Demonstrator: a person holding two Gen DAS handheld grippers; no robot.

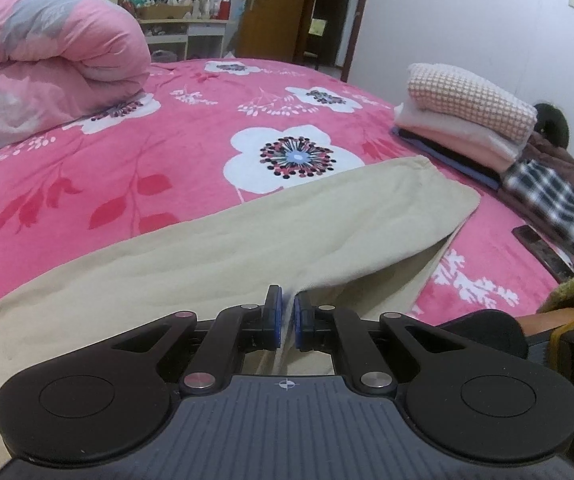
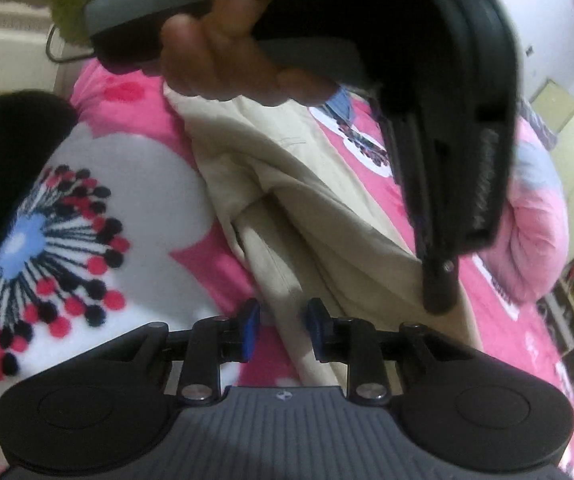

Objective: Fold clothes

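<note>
On the bed (image 1: pixel 191 148), spread with a pink floral blanket, a beige garment (image 1: pixel 223 248) — seemingly trousers, though the cut is not fully shown — is laid out flat.

- Left tool (image 1: pixel 286 312): pads closed upon a raised edge of the beige cloth, which is pinched between them and stands in a ridge running away from the tool. In the right wrist view the left tool (image 2: pixel 439 280) is seen from the side, held by a hand (image 2: pixel 223 52), its tip down at the cloth.
- Right tool (image 2: pixel 281 328): pads held apart, nothing gripped; a fold of the beige garment (image 2: pixel 299 208) lies just ahead and partly between them.
- Governing relation: the garment's long axis runs forward and to the right from the left tool, ending in a squared end (image 1: pixel 447 184) toward the far right of the bed. The gripped edge lies at the near end; the right tool is just beside it, on the same near end.
- Stage: judged as a fold in hand, with one edge lifted; how many folds are already laid cannot be told.
- Containers: none noted. A stack of folded clothes (image 1: pixel 467 120) rests at the bed's right edge, a plaid item (image 1: pixel 547 204) beside it, and a rolled pink quilt (image 1: pixel 47 64) at the far left.
</note>
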